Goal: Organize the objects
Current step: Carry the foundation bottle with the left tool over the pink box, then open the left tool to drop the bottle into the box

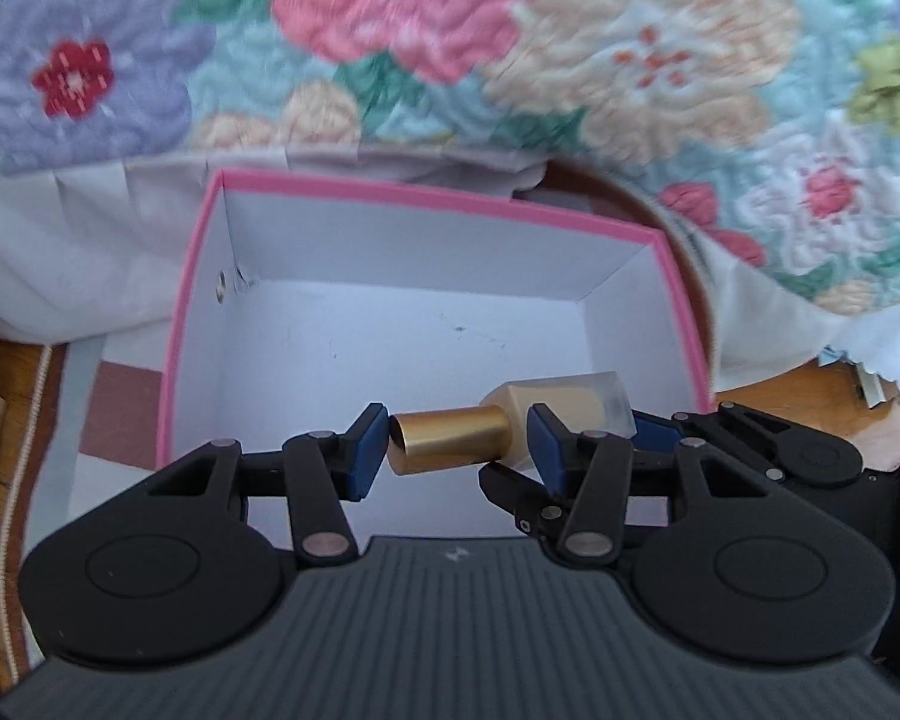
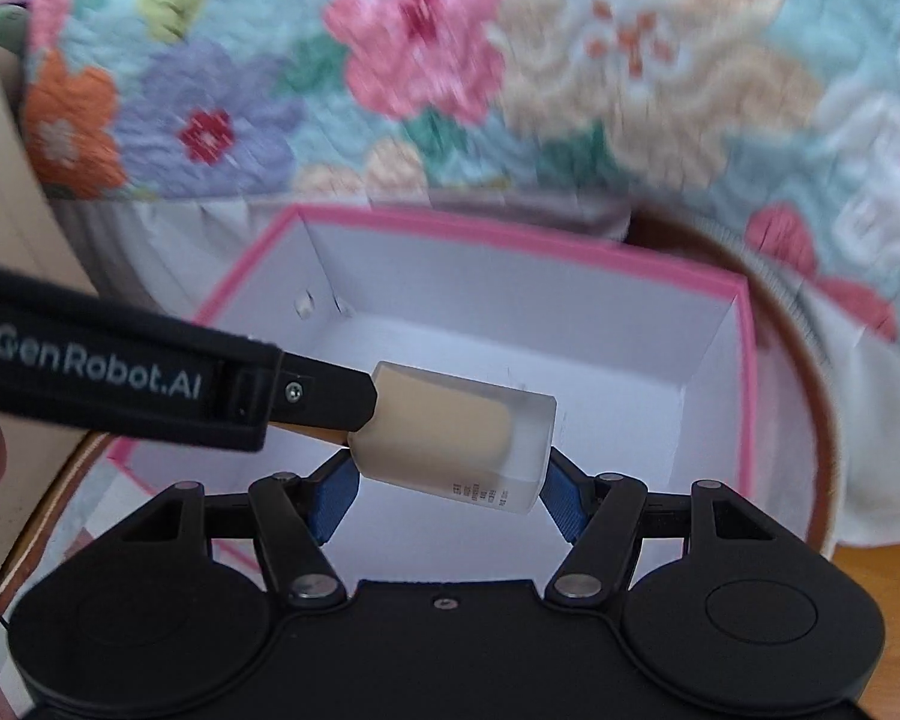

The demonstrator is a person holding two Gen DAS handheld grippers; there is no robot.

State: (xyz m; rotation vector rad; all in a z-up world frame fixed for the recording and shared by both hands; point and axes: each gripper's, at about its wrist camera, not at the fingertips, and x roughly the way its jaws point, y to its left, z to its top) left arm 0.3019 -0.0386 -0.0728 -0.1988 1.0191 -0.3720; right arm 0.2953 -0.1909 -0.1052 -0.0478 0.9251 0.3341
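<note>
Left gripper (image 1: 457, 443): part-way closed across the gold cap (image 1: 450, 440) of a small frosted bottle (image 2: 457, 435), blue pads (image 1: 371, 447) at either end of the cap, seemingly pinching it lengthwise. Right gripper (image 2: 447, 483): wider set, clamped on the bottle's frosted body, pads on both its flanks. Bottle lying sideways, spanning both sets of fingers, cap toward the left pair. Probably two grips so the smooth glass cannot swivel or slip. Beyond and beneath the fingertips: pink-rimmed box (image 1: 432, 195), white inside, bare where visible — likely the drop spot. Past the box, floral quilt (image 1: 660, 66).
</note>
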